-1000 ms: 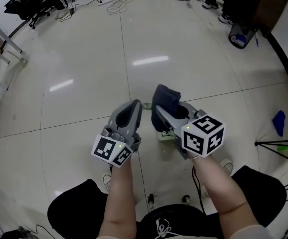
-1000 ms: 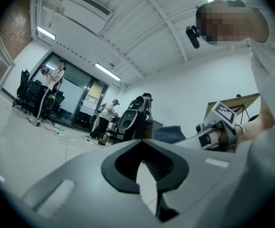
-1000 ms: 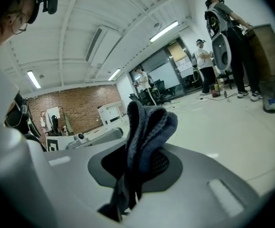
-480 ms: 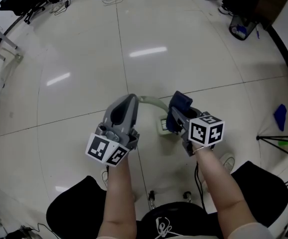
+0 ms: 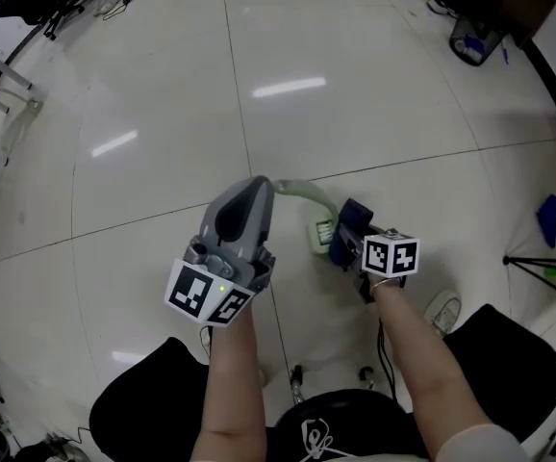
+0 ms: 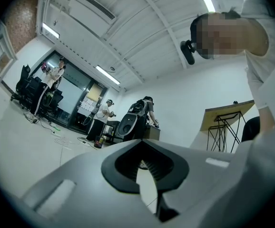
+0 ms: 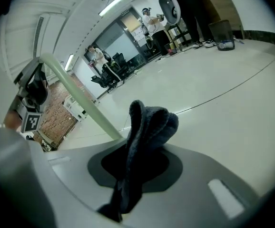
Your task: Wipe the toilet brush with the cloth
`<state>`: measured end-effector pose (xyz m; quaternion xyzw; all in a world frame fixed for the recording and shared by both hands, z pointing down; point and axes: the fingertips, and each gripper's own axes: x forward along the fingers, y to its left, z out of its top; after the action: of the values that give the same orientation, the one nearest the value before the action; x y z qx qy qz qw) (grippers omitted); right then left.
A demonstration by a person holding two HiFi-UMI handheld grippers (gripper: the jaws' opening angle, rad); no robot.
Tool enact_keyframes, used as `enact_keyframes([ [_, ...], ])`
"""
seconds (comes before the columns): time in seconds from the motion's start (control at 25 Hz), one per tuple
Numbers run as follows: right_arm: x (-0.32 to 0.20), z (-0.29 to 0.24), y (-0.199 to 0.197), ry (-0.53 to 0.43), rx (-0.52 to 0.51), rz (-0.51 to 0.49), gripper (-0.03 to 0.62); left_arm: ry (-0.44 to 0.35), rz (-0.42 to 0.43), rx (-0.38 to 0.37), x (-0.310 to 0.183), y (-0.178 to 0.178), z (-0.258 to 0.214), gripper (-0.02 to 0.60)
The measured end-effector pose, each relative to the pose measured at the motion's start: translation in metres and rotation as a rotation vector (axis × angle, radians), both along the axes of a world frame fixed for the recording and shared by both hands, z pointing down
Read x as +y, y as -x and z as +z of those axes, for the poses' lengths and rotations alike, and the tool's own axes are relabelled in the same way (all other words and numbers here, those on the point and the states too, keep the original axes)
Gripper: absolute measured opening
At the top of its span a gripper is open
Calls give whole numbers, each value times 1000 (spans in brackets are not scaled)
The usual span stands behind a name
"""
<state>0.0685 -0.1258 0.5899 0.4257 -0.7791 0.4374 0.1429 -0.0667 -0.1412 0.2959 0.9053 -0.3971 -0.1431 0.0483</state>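
Your left gripper (image 5: 259, 189) has its jaws closed on the end of the toilet brush (image 5: 302, 193), whose pale green handle curves over towards your right. Your right gripper (image 5: 355, 243) clamps the dark blue cloth (image 7: 147, 127), bunched just beside the brush's head.

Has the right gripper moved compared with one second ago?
Yes. The right gripper with the cloth came back toward the person, from over the floor seam to below it.
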Motion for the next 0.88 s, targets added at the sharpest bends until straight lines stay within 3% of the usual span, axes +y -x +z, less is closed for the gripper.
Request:
enact_keyframes([
  [0.16, 1, -10, -12, -29, -8, 88, 64, 5, 3, -19, 2, 1, 3, 6],
  [0.24, -11, -54, -23, -177, 9, 149, 64, 5, -2, -43, 2, 1, 4, 6],
  [0.32, -23, -125, -22, -389, 12, 163, 64, -1, -9, -39, 2, 3, 1, 6],
  [0.44, -18, -235, 15, -682, -27, 44, 64, -10, -20, -28, 1, 10, -8, 6],
  [0.52, 0, -277, 56, -778, -37, -114, 64, -18, -36, -21, 1, 17, -13, 6],
  [0.6, 22, -287, 95, -793, -36, -257, 64, -25, -56, 3, 2, 27, -18, 6],
  [0.72, 46, -263, 138, -716, -46, -391, 64, -28, -69, 8, 3, 35, -23, 6],
  [0.88, 45, -220, 159, -574, -32, -410, 64, -29, -57, -51, 4, 29, -24, 6],
])
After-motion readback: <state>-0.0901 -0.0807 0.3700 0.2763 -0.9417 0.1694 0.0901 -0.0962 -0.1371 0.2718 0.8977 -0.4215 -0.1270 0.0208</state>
